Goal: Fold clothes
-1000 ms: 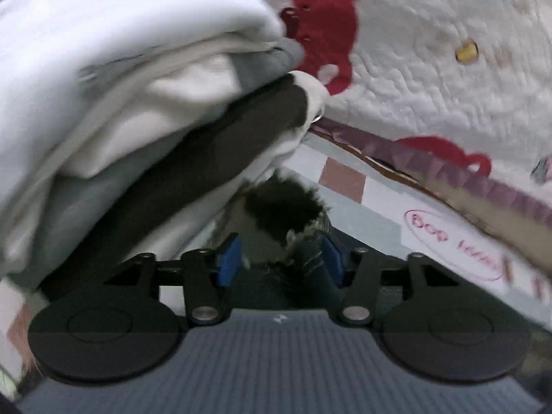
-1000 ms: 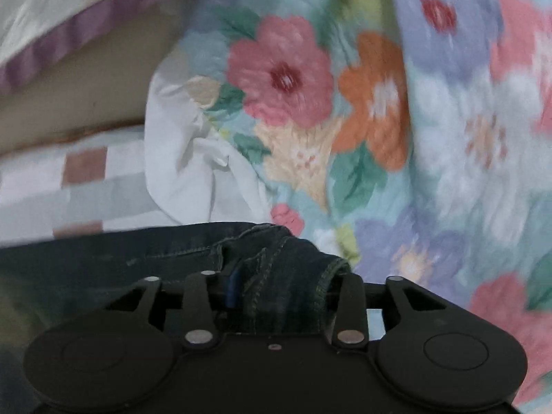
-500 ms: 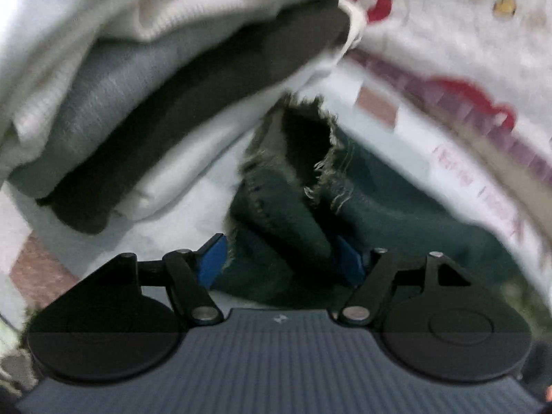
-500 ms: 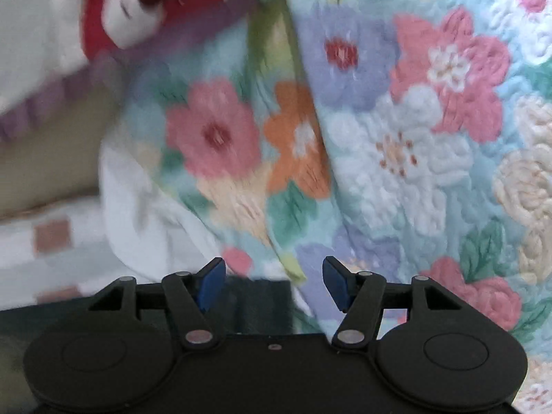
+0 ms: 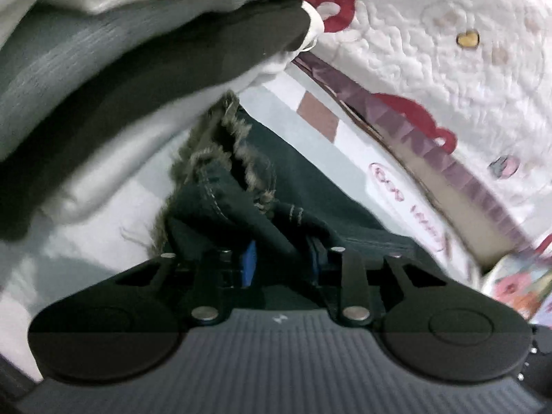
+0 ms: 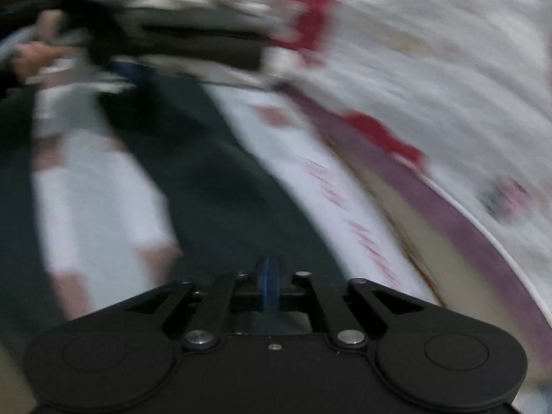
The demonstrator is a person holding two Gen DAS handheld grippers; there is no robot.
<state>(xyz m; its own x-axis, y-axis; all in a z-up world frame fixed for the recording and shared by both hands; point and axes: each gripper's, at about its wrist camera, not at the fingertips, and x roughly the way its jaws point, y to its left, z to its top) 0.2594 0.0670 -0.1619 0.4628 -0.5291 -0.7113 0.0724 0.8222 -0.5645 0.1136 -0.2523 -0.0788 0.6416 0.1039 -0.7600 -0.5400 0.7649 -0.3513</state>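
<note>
**Frayed jeans hem caught in the left gripper beside a folded stack**

The dark jeans [image 5: 293, 179] were heavy denim of a near-black green-blue, with pale topstitching along the seam and a ragged, tan-fringed hem. They lay on the checked bedsheet [image 5: 317, 117], a smooth pale cloth with brown squares and red lettering. In the left wrist view the hem end was bunched into rumpled folds just in front of the left gripper [image 5: 281, 264]. Its blue-padded jaws were closing, with a thick pinch of the denim between them and the pads pressed against it.

Just above the hem rose a stack of folded clothes [image 5: 103, 62]: a ribbed white knit on top, then a soft grey layer, a flat charcoal one, and a white one at the bottom, all with rounded fold edges. Behind it lay a white quilt [image 5: 465, 79] with puckered stitching, red patches and a purple border.

The right wrist view was heavily smeared. A long dark leg of the jeans [image 6: 214, 186] ran away from the right gripper [image 6: 270, 286] toward the stack. The gripper's jaws were closing, its blue pads nearly together; whether any cloth was caught between them could not be told. A hand [image 6: 34, 55] showed as a blur at the upper left.
</note>
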